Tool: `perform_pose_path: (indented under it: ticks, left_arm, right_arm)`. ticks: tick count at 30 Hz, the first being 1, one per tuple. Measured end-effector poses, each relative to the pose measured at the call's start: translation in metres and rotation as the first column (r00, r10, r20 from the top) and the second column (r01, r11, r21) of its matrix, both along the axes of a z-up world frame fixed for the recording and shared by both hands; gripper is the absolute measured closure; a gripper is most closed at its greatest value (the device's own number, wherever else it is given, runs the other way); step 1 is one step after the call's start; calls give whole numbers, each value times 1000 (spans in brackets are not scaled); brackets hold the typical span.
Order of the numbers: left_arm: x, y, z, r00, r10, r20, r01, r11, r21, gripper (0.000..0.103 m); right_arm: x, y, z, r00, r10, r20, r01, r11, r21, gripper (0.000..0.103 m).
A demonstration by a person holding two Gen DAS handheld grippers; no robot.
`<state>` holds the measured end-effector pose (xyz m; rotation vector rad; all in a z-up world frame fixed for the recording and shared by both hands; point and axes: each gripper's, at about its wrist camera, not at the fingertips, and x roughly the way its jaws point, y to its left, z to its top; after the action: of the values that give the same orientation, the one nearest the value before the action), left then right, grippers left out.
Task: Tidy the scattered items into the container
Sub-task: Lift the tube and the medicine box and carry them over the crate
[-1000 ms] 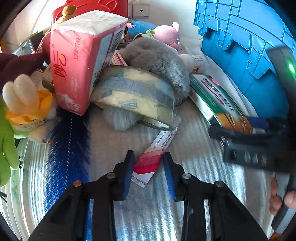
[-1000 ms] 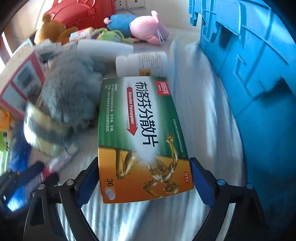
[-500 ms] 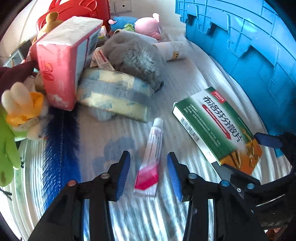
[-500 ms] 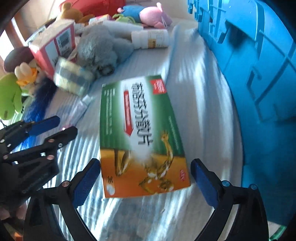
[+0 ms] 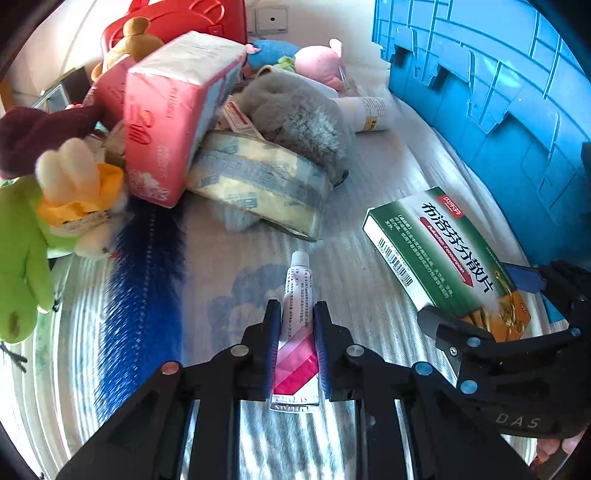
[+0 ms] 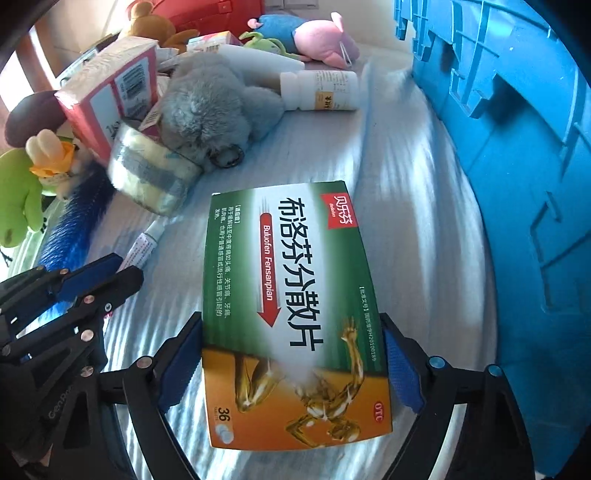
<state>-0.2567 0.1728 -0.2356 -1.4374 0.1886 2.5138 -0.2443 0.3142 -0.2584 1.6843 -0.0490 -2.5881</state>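
Observation:
My left gripper [image 5: 297,314] is shut on a small white and pink ointment tube [image 5: 295,321], which points away from me over the striped bed sheet; the tube also shows in the right wrist view [image 6: 142,247]. My right gripper [image 6: 291,350] is shut on a green and orange medicine box [image 6: 291,306], holding it by its long sides; the box also shows in the left wrist view [image 5: 439,251]. The blue plastic crate [image 5: 498,92] stands to the right in both views [image 6: 517,184].
A pile lies at the back left: pink tissue pack [image 5: 173,110], tape-wrapped roll [image 5: 258,184], grey furry toy [image 5: 295,118], white pill bottle [image 6: 321,90], blue brush [image 5: 144,288], green plush [image 5: 18,243], pink and blue plush toys [image 6: 314,37], red bag [image 5: 192,22].
The left gripper's fingers closed in on the ointment tube and now grip it. The right gripper closed onto the medicine box. Both cameras have drawn back from the pile.

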Motion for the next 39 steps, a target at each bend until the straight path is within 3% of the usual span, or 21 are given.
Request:
perform_pose_path:
  ticks: [10, 20, 27, 39]
  left_arm:
    - [28, -24, 70, 989, 107, -102, -107, 994, 1, 85]
    - [50, -45, 146, 944, 200, -262, -206, 978, 2, 85]
    - [71, -71, 198, 910, 208, -358, -211, 977, 30, 85]
    - [93, -70, 244, 886, 162, -435, -146, 987, 70, 85]
  right_arm:
    - [13, -16, 51, 991, 93, -95, -96, 995, -23, 14]
    - [28, -42, 138, 945, 191, -265, -201, 979, -12, 14]
    - [42, -57, 199, 913, 166, -372, -177, 984, 4, 14]
    - [75, -70, 267, 866, 116, -487, -84, 993, 88, 16]
